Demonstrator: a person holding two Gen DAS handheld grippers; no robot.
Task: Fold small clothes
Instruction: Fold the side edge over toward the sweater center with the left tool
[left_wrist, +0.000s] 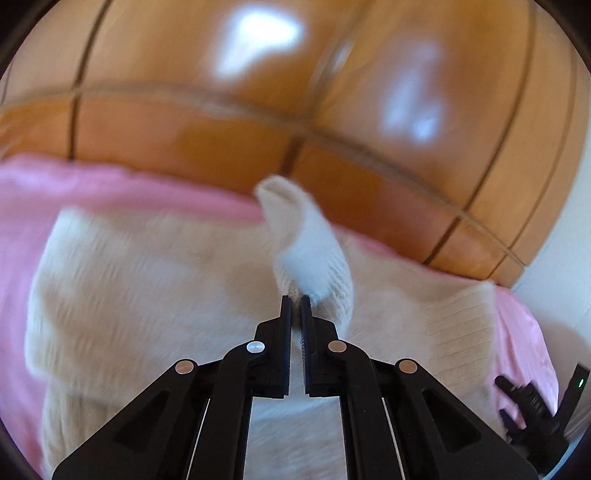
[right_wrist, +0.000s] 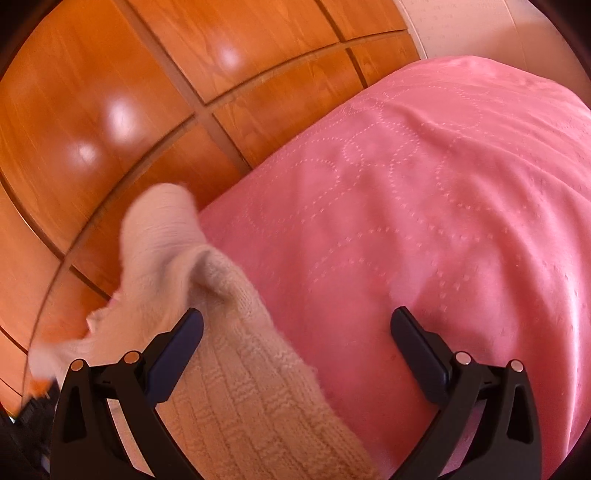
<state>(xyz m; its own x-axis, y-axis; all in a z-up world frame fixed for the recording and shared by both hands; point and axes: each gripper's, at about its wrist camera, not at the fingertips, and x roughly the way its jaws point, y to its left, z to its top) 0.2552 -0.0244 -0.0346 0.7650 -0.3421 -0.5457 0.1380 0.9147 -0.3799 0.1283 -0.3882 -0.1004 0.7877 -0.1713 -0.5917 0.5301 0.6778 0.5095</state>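
A cream knitted sweater (left_wrist: 147, 280) lies spread on a pink bedspread (left_wrist: 22, 206). My left gripper (left_wrist: 295, 301) is shut on a raised fold of the sweater, which stands up as a blurred flap (left_wrist: 306, 240) just past the fingertips. In the right wrist view, the sweater (right_wrist: 236, 387) lies at lower left with a lifted part (right_wrist: 155, 236) hanging above it. My right gripper (right_wrist: 295, 321) is wide open and empty above the bedspread (right_wrist: 424, 206); its left finger (right_wrist: 181, 343) is over the sweater's edge. The right gripper also shows at the lower right of the left wrist view (left_wrist: 532, 402).
A glossy wooden wardrobe (left_wrist: 295, 92) with panel grooves stands right behind the bed, also visible in the right wrist view (right_wrist: 110, 110). A pale wall (right_wrist: 461, 26) shows at the top right. The bedspread stretches to the right of the sweater.
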